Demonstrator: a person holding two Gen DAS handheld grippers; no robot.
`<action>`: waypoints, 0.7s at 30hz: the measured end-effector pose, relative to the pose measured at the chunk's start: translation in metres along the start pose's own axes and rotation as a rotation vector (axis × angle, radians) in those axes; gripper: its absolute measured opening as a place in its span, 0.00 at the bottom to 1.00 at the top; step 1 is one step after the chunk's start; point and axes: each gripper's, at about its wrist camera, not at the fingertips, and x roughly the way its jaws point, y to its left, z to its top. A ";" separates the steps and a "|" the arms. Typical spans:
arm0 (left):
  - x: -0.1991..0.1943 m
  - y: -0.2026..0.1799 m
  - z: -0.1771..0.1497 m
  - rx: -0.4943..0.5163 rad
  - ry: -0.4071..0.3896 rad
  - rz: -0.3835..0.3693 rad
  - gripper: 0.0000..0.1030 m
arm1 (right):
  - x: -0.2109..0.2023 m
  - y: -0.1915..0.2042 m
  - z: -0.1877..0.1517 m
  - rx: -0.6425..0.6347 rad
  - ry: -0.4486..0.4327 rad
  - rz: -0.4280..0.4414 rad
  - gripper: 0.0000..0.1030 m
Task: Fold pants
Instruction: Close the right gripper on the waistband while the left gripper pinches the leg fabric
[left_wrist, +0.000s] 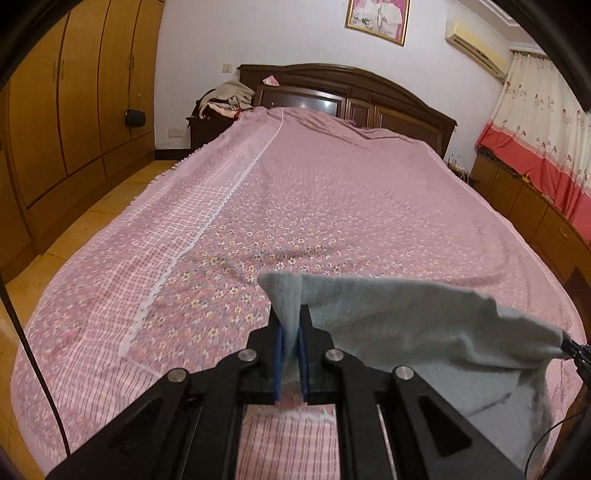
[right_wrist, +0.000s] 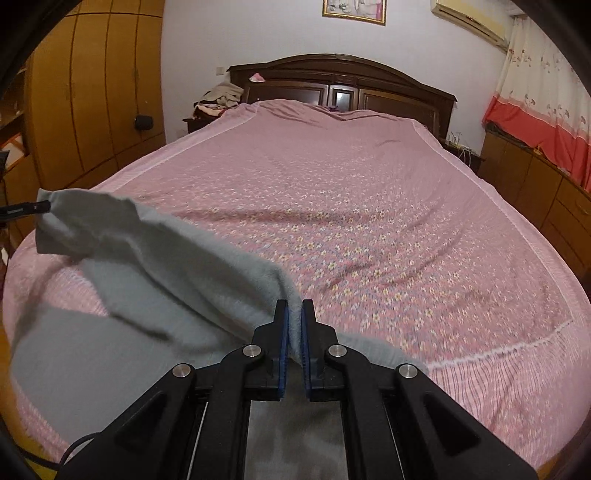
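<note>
Both the left gripper and right gripper are clamped onto the grey pants, held up over the bed; folding looks barely started.

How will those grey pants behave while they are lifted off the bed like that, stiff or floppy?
Probably floppy: the grey pants sag between the left tool and the right tool, and the loose part droops to the bed. They look soft and fuzzy, so likely not slippery in the blue pads. They seem light, since two small pinches hold them.
</note>
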 end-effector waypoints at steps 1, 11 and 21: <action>-0.008 -0.001 -0.004 -0.001 -0.007 -0.002 0.07 | -0.005 0.001 -0.004 0.000 0.000 0.001 0.07; -0.059 0.011 -0.047 -0.006 -0.033 0.030 0.07 | -0.033 0.010 -0.055 0.009 0.044 0.036 0.07; -0.065 0.037 -0.102 -0.079 0.050 0.048 0.07 | -0.027 0.018 -0.102 0.019 0.130 0.039 0.07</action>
